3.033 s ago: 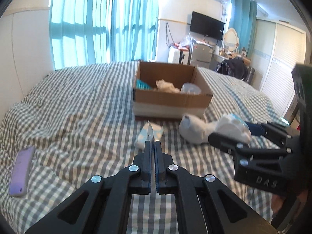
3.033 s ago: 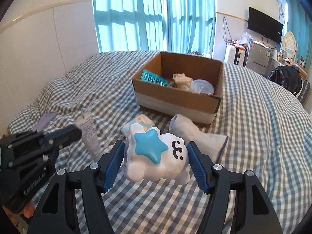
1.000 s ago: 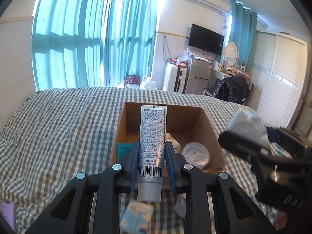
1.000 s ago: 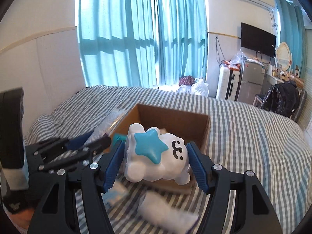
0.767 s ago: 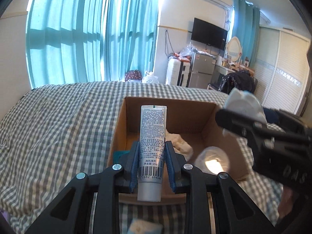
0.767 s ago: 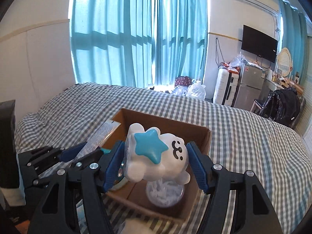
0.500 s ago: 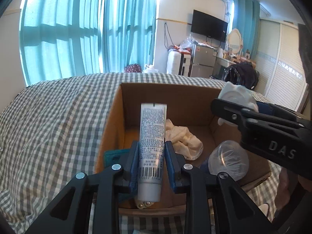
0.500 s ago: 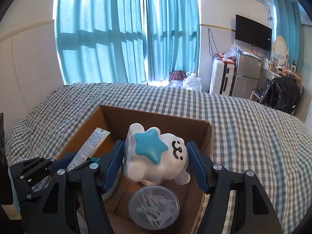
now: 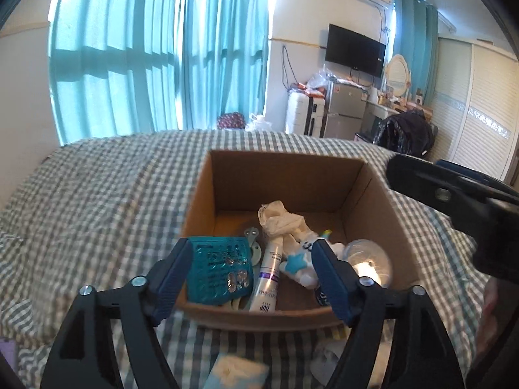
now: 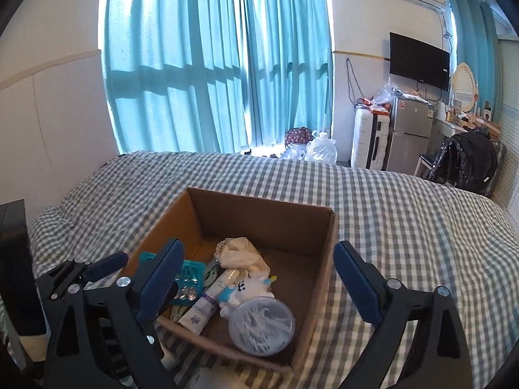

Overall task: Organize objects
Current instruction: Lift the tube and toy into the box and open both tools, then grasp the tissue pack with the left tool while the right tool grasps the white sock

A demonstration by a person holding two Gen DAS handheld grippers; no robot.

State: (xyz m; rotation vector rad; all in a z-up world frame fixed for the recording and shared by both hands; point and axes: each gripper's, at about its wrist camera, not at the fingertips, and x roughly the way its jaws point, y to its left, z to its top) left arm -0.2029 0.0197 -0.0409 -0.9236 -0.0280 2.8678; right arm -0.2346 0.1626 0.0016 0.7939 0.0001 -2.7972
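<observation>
both tools over the open brown cardboard box [image 10: 259, 214] on the grey-white checked bedspread [image 10: 405, 214]. left gripper [image 9: 249, 278]: jaws just opened, now wide, nothing between the pads. right gripper [image 10: 256, 278]: same, jaws just spread to full width, empty.

task items are in the box: white squeeze tube w/ purple band [image 9: 269, 280] lies lengthwise near the front wall, and the white rounded toy w/ blue star [image 10: 248, 290] sits just at its 3 o'clock, touching it. round clear lidded tub of white sticks [image 10: 261, 325] at the toy's 5 o'clock, crumpled cream cloth [image 10: 241, 254] at 12, teal blister pack [image 9: 219, 270] at the tube's 9.

risks as we judge them:
- open fingers hang low over the front wall; pulling back w/o lifting could hook the rim and drag or tip the box on the soft bedding.
- the two grippers sit close; swinging out together may knock them.
- toy rests on other items, may roll if box is nudged.
- small pale packet [image 9: 238, 371] & white crumpled bit [image 9: 327, 359] lie on the bedspread at 6 o'clock of the box, easy to miss under the tools.
</observation>
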